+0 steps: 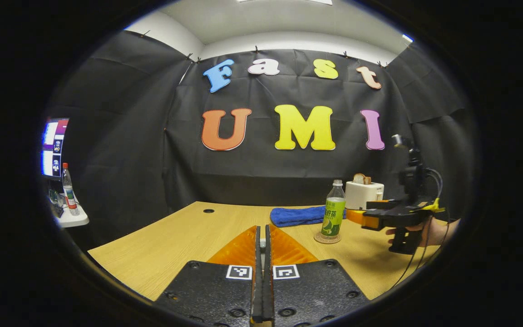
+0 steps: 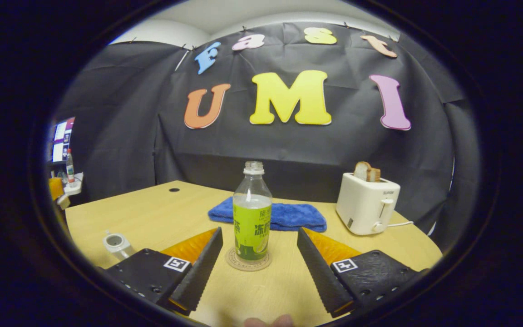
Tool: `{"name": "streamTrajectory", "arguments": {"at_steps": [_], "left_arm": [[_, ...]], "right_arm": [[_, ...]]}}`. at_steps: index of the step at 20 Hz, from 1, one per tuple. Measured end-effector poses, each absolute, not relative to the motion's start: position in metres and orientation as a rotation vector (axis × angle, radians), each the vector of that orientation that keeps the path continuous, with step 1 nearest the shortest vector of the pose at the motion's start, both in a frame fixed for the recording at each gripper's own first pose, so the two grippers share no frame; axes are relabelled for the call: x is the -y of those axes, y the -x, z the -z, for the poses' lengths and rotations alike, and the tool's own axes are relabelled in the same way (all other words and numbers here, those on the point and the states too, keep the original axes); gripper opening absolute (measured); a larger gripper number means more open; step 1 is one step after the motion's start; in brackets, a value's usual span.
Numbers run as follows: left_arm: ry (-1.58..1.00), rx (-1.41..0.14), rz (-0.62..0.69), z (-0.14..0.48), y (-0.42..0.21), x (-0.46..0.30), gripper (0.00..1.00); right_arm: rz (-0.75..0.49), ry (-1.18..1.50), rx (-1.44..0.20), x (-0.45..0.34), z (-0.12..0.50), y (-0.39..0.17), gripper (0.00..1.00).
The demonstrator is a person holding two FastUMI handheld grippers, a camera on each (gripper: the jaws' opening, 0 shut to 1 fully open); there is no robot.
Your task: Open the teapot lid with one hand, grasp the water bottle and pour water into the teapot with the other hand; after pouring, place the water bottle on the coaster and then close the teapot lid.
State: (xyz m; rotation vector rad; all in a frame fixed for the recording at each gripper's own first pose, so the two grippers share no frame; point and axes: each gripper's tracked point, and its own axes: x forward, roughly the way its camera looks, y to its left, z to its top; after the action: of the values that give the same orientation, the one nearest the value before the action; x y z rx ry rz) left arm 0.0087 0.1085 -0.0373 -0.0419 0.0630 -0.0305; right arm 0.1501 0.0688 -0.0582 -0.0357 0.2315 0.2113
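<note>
The uncapped water bottle [image 2: 252, 213] with a green label stands upright on the round coaster [image 2: 248, 264], and its water level shows near the shoulder. My right gripper [image 2: 259, 232] is open, with one finger on each side of the bottle and not touching it. The left gripper view shows the same bottle [image 1: 334, 210], its coaster [image 1: 327, 238] and the right gripper [image 1: 357, 216] held by a hand just to its right. The white teapot [image 2: 116, 243] sits at the lower left with its top open, partly hidden behind my finger. My left gripper [image 1: 263, 232] is shut on a small pale piece, apparently the teapot lid.
A blue cloth [image 2: 284, 217] lies behind the bottle. A white toaster [image 2: 367, 206] holding bread stands at the back right. The wooden table [image 2: 152, 213] has a cable hole [image 2: 174, 190] at the back left. A side shelf [image 1: 68, 218] with a bottle and a screen stands off the table's left.
</note>
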Motion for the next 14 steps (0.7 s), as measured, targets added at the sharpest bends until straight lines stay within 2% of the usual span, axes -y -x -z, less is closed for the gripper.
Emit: {"name": "streamTrajectory", "arguments": {"at_steps": [4,6,12,14], "left_arm": [[0.072,-0.084,0.020,0.060,-0.028,-0.098,0.03],[0.072,-0.105,0.014,0.073,-0.042,-0.094,0.02],[0.041,-0.120,-0.003,0.091,-0.073,-0.092,0.03],[0.037,-0.136,-0.004,0.099,-0.076,-0.090,0.03]], "right_arm": [[-0.223,0.040,-0.172,-0.053,0.042,-0.099,0.99],[-0.212,0.042,-0.156,-0.042,0.044,-0.083,0.96],[-0.152,0.069,-0.096,-0.016,0.046,-0.056,0.96],[-0.144,0.078,-0.089,-0.011,0.048,-0.052,0.99]]}}
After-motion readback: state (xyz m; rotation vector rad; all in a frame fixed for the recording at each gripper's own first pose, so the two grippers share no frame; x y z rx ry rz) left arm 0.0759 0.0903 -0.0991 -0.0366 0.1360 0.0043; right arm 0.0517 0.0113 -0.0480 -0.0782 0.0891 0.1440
